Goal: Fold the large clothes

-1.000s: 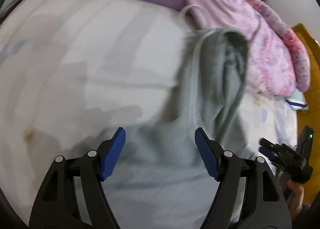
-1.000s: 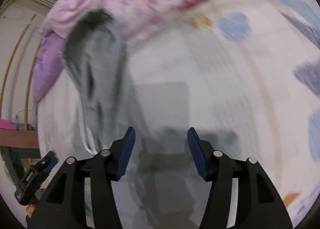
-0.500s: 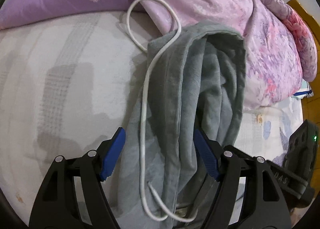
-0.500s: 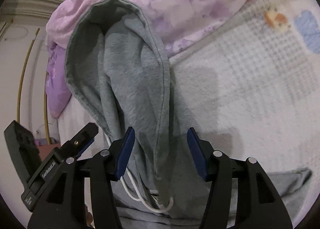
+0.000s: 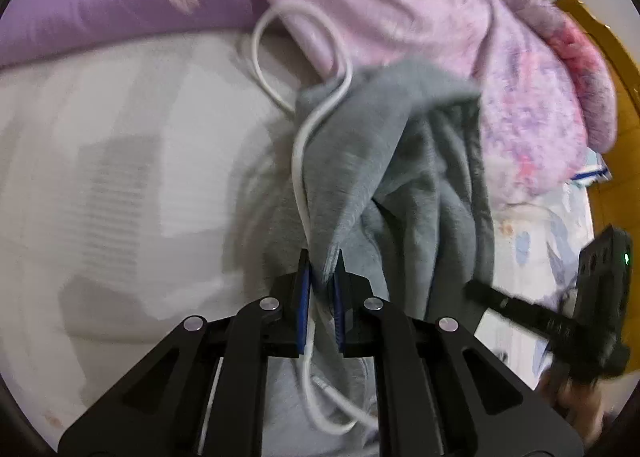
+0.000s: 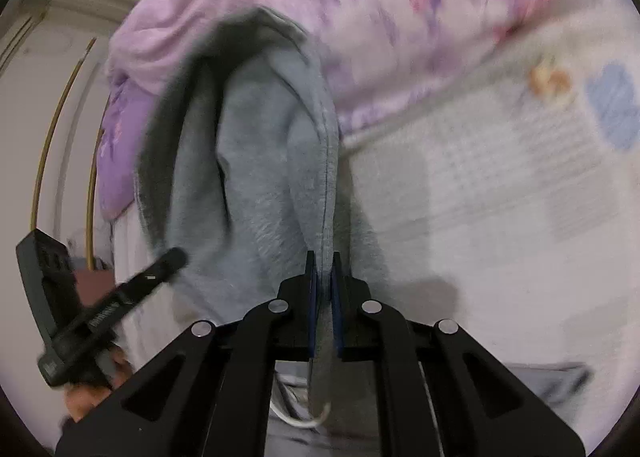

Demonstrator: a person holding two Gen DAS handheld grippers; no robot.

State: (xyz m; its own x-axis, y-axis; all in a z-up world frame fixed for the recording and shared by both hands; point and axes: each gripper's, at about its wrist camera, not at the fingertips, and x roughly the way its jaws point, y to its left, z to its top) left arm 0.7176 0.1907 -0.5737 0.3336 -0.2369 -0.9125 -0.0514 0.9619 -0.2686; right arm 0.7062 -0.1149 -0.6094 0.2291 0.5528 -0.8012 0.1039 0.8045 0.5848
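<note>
Fingers of left gripper pressed on a gray fold of the hoodie, hood edge pinched between the blue pads. White drawstring runs from 6 o'clock up past the pads to a loop at 12 o'clock. Right gripper fingers likewise closed on the hood's stitched hem, fabric caught between them. Hoodie lies on the bed; hood stretches away from both grippers toward 12 o'clock, opening dark inside in the right view. Rest of the garment bunched at 6 o'clock under both tools. Each gripper appears in the other's view: right one at 4 o'clock in the left view, left one at 8 o'clock in the right view. Beyond the hood: pink quilt at 1 o'clock, purple pillow at 11 o'clock. Both views motion-blurred.
</note>
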